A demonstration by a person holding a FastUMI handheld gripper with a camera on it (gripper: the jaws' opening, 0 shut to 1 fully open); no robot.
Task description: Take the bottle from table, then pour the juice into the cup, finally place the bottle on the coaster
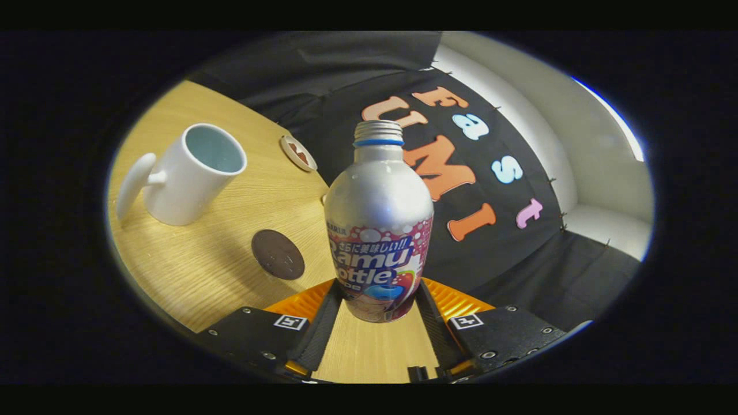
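Note:
A silver bottle [377,202] with a printed label, a blue neck ring and an open threaded mouth stands between my fingers. My gripper [379,295] is shut on its lower body, with the left finger [320,323] and the right finger [433,323] pressing on either side. The bottle stays in line with the fingers while the wooden table [230,288] slants behind it. A white cup [193,173] stands beyond the fingers to the left, its mouth open and its handle pointing left. A dark round coaster [278,254] lies on the table between the cup and the bottle.
A small round disc [298,153] with a pale rim lies farther back near the table's far edge, behind the cup. The black cloth wall [507,259] hangs right behind and to the right of the bottle, with a white wall [576,150] beyond it.

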